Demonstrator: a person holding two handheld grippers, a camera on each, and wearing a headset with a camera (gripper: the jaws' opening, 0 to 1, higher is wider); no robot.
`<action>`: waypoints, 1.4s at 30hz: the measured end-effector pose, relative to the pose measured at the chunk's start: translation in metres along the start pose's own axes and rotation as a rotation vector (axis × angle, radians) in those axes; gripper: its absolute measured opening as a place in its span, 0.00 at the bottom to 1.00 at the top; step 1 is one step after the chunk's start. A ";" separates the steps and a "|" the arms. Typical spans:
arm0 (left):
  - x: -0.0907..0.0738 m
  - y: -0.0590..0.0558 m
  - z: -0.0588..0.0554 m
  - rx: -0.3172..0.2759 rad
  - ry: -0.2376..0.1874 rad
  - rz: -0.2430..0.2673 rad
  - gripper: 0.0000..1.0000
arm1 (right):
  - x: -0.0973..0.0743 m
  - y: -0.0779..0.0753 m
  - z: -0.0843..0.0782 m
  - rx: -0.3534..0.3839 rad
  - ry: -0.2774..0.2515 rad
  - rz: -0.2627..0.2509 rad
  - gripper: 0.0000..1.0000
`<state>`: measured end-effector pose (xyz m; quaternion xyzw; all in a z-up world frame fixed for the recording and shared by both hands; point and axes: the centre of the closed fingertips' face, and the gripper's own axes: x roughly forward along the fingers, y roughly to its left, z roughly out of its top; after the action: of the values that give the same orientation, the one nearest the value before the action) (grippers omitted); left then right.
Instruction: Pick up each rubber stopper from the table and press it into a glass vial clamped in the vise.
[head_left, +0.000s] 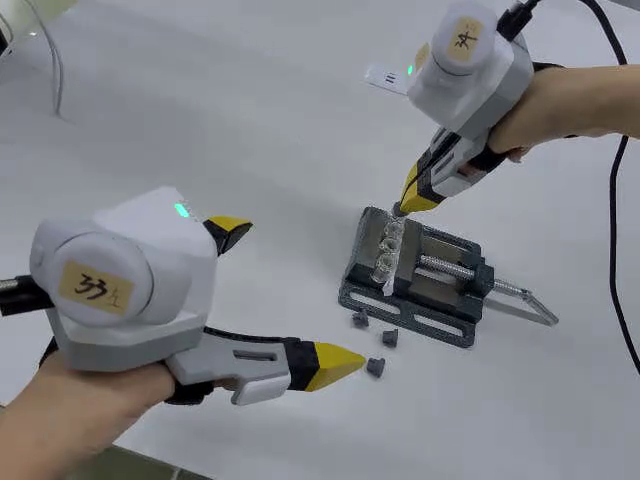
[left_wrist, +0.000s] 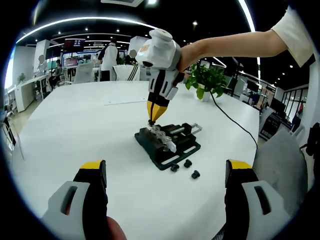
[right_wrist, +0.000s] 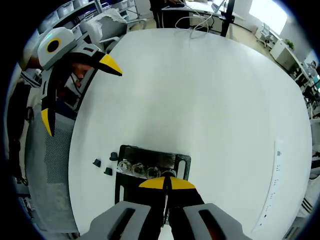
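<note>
A black vise (head_left: 440, 300) (left_wrist: 162, 150) (right_wrist: 150, 155) stands on the white table and clamps a row of clear glass vials (head_left: 385, 255) (left_wrist: 162, 137) (right_wrist: 137, 169). My right gripper (head_left: 402, 208) (left_wrist: 151, 120) (right_wrist: 167, 181) points down at the end vial. Its jaws are shut, with a dark rubber stopper (right_wrist: 169, 174) at their tips on that vial's mouth. Three loose grey stoppers (head_left: 376, 367) (left_wrist: 195, 174) (right_wrist: 96, 162) lie on the table in front of the vise. My left gripper (head_left: 287, 297) (left_wrist: 166, 167) (right_wrist: 80, 95) hovers wide open and empty, short of those stoppers.
A black cable (head_left: 622, 200) trails from the right gripper across the table's right side. The vise's screw handle (head_left: 525, 300) sticks out to the right. A potted plant (left_wrist: 207, 80) stands at the table's far edge. A grey chair (left_wrist: 285, 165) sits beside the table.
</note>
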<state>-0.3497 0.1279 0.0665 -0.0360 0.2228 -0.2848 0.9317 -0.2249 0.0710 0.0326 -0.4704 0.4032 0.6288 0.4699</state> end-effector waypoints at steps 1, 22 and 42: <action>0.000 0.000 0.000 0.001 0.001 0.000 0.99 | 0.000 0.000 0.000 0.000 0.000 -0.001 0.00; 0.000 0.003 0.005 0.033 0.008 -0.007 0.99 | -0.007 0.000 -0.013 0.049 -0.119 -0.072 0.49; -0.003 -0.005 0.007 0.089 0.036 -0.039 0.99 | -0.013 0.063 -0.015 0.095 -0.282 -0.092 0.61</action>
<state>-0.3517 0.1252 0.0751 0.0062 0.2257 -0.3130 0.9225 -0.2817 0.0395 0.0463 -0.3726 0.3405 0.6466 0.5720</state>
